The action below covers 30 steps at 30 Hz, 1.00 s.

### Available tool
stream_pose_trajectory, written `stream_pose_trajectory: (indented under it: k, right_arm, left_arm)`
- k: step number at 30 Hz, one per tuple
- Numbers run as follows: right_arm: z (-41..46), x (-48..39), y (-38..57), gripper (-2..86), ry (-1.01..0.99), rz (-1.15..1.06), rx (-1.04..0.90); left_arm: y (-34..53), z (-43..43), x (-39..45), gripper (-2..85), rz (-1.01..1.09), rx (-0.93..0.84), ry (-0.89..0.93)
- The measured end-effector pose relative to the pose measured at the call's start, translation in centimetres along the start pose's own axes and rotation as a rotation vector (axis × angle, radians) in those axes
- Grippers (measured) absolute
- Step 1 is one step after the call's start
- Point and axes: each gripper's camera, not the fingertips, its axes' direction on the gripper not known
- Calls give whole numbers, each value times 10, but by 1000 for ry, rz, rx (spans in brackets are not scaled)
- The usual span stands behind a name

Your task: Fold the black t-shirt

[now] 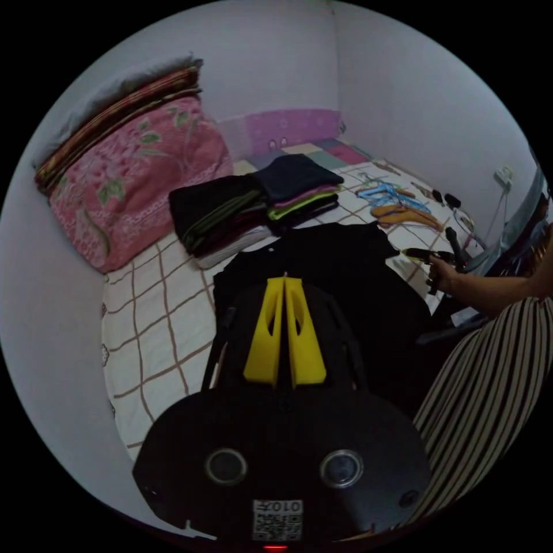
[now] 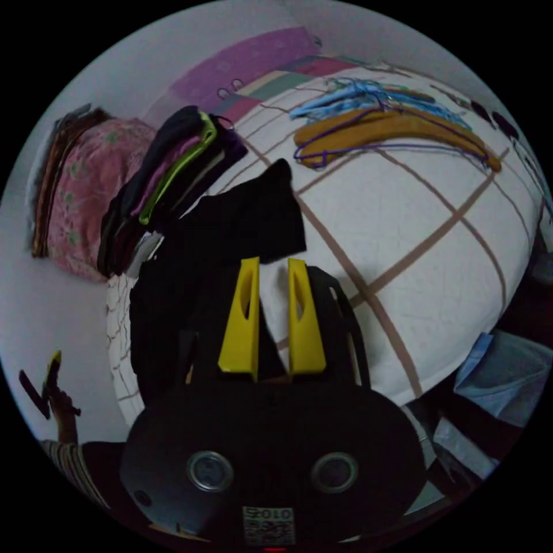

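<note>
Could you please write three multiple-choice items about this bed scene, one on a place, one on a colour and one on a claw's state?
1. Where do the stacked folded clothes lie?
A. Beside the pink floral pillow
B. On the floor
C. On top of the hangers

2. What colour are the left claw's jaws?
A. Red
B. Yellow
C. White

3. How do the right claw's jaws stand?
A. Shut on a hanger
B. Shut on the pillow
C. Open, over the black t-shirt edge

Key: 1 A, the stack sits on the checked bedsheet next to the pillow. 2 B, both jaws are yellow. 3 C, a gap shows between the jaws, with sheet and shirt behind it.
</note>
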Motion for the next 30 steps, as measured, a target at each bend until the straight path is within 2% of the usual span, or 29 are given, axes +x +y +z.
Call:
stream_pose_trajectory:
  k: [4,10,16,23,26,28,29,30]
  right_arm:
    - [17,61,-15,99,-120,128,-25]
    - [33,118,-24,82,-143,315,-8]
    - [36,138,-33,44,0,356,-47]
    - [27,136,-44,35,-1,281,25]
    - [21,93,-56,33,94,-55,57]
    - [22,33,-50,33,100,-519,55]
    - [24,17,-43,33,102,-653,36]
    - [34,-11,-25,33,141,-920,-20]
  left_arm:
    - [-14,1,40,-2,40,-21,41]
    - [-26,7,71,-2,59,-59,55]
    - [-50,32,84,-2,87,-87,105]
    - [-92,69,96,-2,123,-80,173]
    - [-111,85,100,-2,150,-86,180]
    - [-124,95,101,-2,161,-94,185]
    - [-132,102,101,-2,166,-100,186]
    - [-137,105,102,-1,168,-103,186]
